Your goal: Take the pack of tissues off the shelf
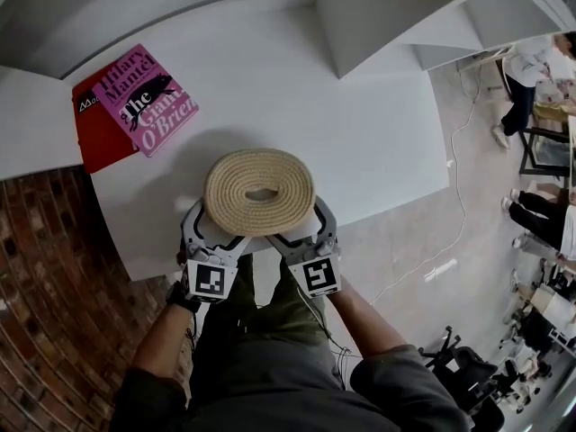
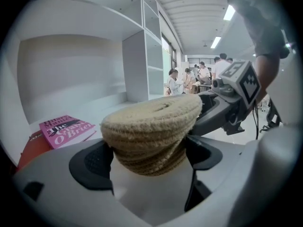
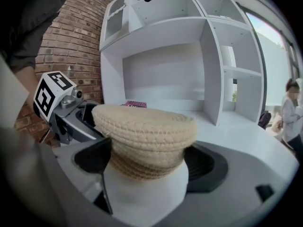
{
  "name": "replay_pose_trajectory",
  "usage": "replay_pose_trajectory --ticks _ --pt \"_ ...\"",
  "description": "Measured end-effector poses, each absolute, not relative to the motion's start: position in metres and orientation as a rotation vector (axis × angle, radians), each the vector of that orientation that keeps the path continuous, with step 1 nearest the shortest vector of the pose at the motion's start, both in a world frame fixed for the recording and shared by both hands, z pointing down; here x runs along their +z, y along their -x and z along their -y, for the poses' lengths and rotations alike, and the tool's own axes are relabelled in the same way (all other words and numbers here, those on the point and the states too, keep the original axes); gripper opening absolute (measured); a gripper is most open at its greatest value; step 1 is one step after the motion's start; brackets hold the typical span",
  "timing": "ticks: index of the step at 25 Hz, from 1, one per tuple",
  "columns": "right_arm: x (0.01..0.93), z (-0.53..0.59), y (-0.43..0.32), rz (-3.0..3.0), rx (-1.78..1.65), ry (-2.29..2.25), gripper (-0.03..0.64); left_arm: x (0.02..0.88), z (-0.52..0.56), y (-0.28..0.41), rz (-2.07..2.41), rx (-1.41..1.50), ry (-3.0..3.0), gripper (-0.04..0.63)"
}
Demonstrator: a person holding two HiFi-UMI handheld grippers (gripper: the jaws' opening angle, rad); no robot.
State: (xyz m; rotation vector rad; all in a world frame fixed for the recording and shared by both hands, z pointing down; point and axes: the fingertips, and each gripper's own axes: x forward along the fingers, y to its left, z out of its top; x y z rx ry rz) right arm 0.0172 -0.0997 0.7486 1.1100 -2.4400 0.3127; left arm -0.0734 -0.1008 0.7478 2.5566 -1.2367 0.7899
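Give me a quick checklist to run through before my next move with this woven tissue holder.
1. Left gripper gripping the woven tissue holder: ok, jaws closed on its sides.
2. Right gripper gripping it: ok, likewise.
3. Slot facing up: ok.
4. Holder apart from the pink book: ok.
5. Holder set down on the white surface: cannot tell.
6. Tissues inside: cannot tell.

The left gripper (image 1: 214, 229) and right gripper (image 1: 301, 230) hold the tissue pack (image 1: 259, 190) from six o'clock, over the white shelf (image 1: 360, 124). A pink book (image 1: 148, 97) lies at ten o'clock from it.
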Motion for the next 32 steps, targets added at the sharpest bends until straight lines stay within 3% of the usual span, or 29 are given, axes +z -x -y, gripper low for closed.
replay_pose_trajectory --ticks 25,32 --pt "0.771 0.072 -0.033 2.378 0.29 -1.137 0.489 0.791 0.066 0.099 1.161 1.073 -2.499 0.476" --pt "0.739 0.066 -0.057 2.331 0.302 -1.178 0.489 0.766 0.06 0.12 1.173 1.052 -2.481 0.425"
